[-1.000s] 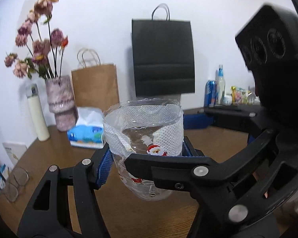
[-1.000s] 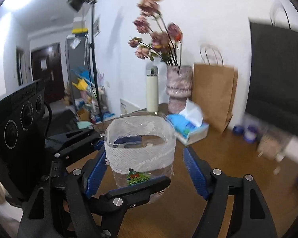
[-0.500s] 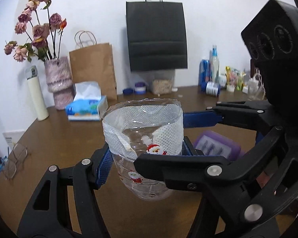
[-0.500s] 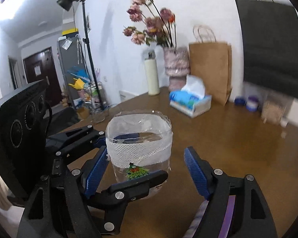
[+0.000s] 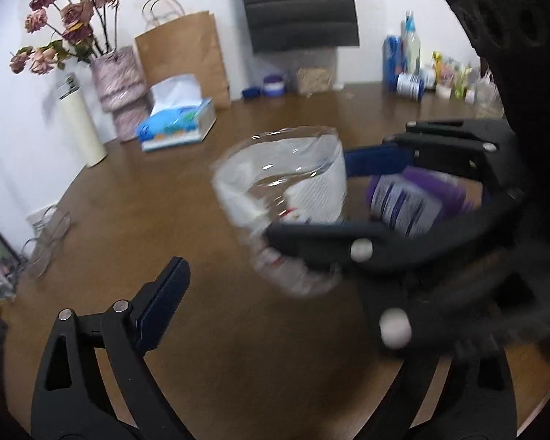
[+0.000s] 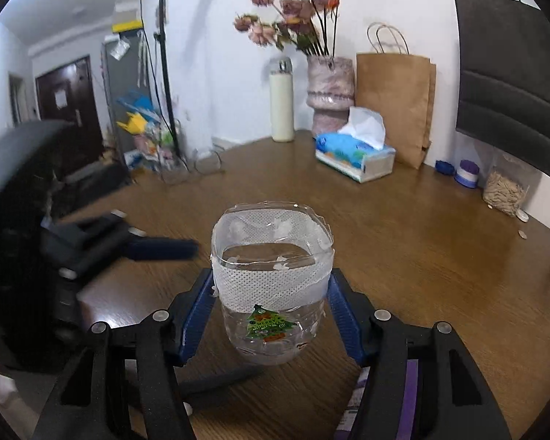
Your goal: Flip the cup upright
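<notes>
Now right hand-held gripper (image 6: 271, 304) clamps the upright clear plastic cup (image 6: 271, 286) above brown tabletop (image 6: 421, 242); left hand-held gripper (image 6: 165, 248) blurred, fingers apart, w/ nothing between; purple packet (image 5: 414, 201) half hidden.

walls white (image 6: 209, 73) | table brown wood (image 6: 421, 242) | door dark (image 6: 69, 91)

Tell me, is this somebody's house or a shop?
Probably somebody's home. A wooden table holds a tissue box, a vase of dried flowers and a thermos, and a front door shows behind.
</notes>
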The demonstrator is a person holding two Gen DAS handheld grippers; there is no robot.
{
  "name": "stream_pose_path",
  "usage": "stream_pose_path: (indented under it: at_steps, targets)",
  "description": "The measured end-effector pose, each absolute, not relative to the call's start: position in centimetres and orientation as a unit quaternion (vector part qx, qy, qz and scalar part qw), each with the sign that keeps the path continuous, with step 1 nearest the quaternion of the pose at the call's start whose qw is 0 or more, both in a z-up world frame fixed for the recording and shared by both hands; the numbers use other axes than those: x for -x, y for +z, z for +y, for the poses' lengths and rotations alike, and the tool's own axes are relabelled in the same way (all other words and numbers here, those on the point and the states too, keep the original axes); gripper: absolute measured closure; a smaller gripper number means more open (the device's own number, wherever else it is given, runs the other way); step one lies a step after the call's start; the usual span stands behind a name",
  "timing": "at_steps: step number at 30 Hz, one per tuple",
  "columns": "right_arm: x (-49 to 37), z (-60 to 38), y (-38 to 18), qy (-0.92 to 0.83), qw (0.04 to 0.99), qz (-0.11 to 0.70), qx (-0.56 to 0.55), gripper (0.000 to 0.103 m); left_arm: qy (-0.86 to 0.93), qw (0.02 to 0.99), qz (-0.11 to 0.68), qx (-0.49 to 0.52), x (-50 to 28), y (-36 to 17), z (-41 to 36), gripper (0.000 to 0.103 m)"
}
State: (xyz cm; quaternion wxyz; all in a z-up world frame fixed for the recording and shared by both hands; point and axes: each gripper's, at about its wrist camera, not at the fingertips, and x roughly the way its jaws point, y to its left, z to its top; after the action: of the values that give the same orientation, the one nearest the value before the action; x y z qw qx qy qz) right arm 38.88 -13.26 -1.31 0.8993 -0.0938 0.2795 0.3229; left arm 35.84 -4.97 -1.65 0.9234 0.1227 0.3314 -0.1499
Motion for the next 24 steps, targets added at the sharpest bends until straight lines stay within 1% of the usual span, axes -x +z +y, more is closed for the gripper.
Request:
stream_pose_path:
  at_steps: [3,5,7,11,14,15,17,19,24]
  targets:
    - [-39.1,-13.5,-1.7,0.32,0.898,0.29,0.086,0.036,-0.146,0.919,0.348,-0.113,-34.8,-1.8,-3.5,0.008]
    - [-39.1,-13.5,-1.9,0.314,0.898,0.297,0.086,0.035,-0.136,0.919,0.355,-0.102,-34.3,-1.8,-2.4,0.008]
    - [-39.0,-13.5,-1.8,0.306,0.897,0.306,0.09,0.028,-0.125,0.922,0.355,-0.095,-34.0,-1.7,-1.7,0.008]
    - [-37.9,-13.9,-1.0,0.301,0.899,0.307,0.091,0.026,-0.101,0.926,0.354,-0.086,-33.4,-0.9,-0.6,0.007]
    - [-35.8,-15.4,0.0,0.287,0.904,0.303,0.088,0.026,-0.084,0.938,0.329,-0.071,-32.3,0.4,0.7,0.006]
    - [-34.9,-16.3,0.4,0.273,0.91,0.3,0.082,0.026,-0.076,0.943,0.317,-0.062,-31.5,0.8,1.4,0.004]
    - [-33.3,-18.0,1.2,0.25,0.919,0.296,0.068,0.026,-0.062,0.951,0.298,-0.047,-30.6,1.5,2.3,0.002]
    - [-31.4,-20.3,2.2,0.207,0.932,0.293,0.048,0.022,-0.054,0.959,0.276,-0.026,-29.3,2.3,3.2,0.0]
    - [-27.2,-23.0,3.1,0.162,0.944,0.288,0.008,0.022,-0.03,0.97,0.24,0.003,-26.0,3.9,4.3,0.0]
